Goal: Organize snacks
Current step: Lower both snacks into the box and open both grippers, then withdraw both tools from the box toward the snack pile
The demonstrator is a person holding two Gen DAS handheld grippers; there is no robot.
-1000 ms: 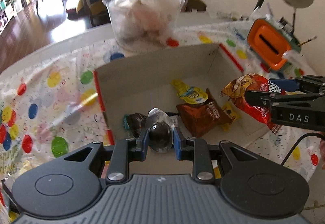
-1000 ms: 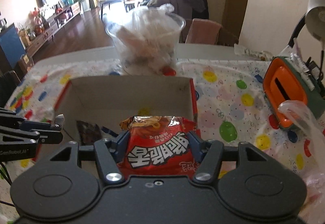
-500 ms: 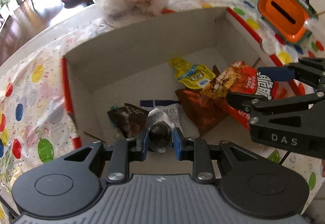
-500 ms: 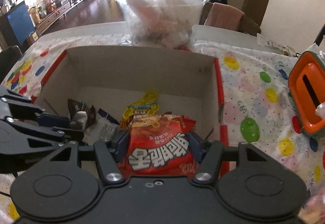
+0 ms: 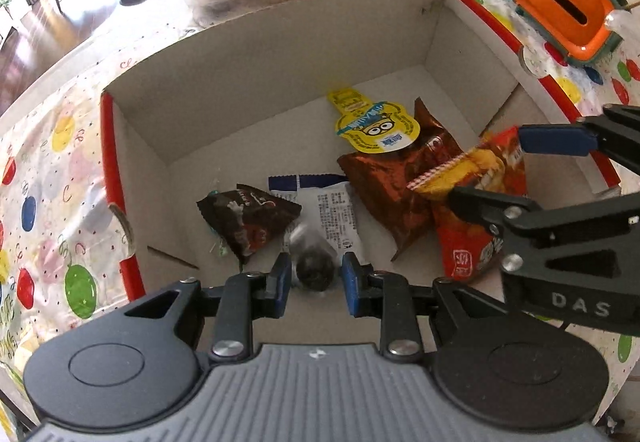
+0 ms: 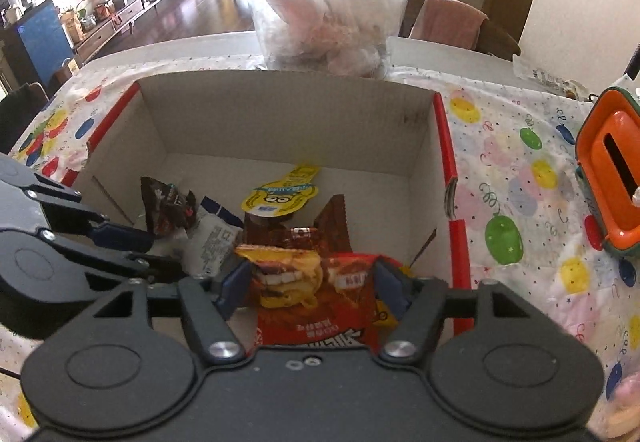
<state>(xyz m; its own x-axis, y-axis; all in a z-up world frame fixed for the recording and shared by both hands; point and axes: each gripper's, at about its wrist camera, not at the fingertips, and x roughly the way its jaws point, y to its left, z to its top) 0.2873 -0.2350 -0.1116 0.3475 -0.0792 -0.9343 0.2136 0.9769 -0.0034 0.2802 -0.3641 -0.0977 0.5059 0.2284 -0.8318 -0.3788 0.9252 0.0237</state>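
Both grippers are reaching down into an open cardboard box [image 5: 280,53] on a balloon-print tablecloth [image 6: 516,177], apparently to drop snacks inside. The left gripper [image 5: 314,276] is holding its jaws narrow around a small dark round snack [image 5: 316,268] that is looking blurred, perhaps slipping, while the right gripper [image 6: 312,284] is opening its jaws around a red chip bag [image 6: 320,306] resting low in the box. Already lying in the box are a brown pouch [image 5: 384,197], a yellow cartoon packet [image 5: 374,125], a white wrapper [image 5: 332,205] and a dark chocolate packet [image 5: 248,217].

One cardboard box [image 5: 248,73] holds six snack packets [image 5: 384,193]; two hand-held grippers [image 5: 312,278] reach in.
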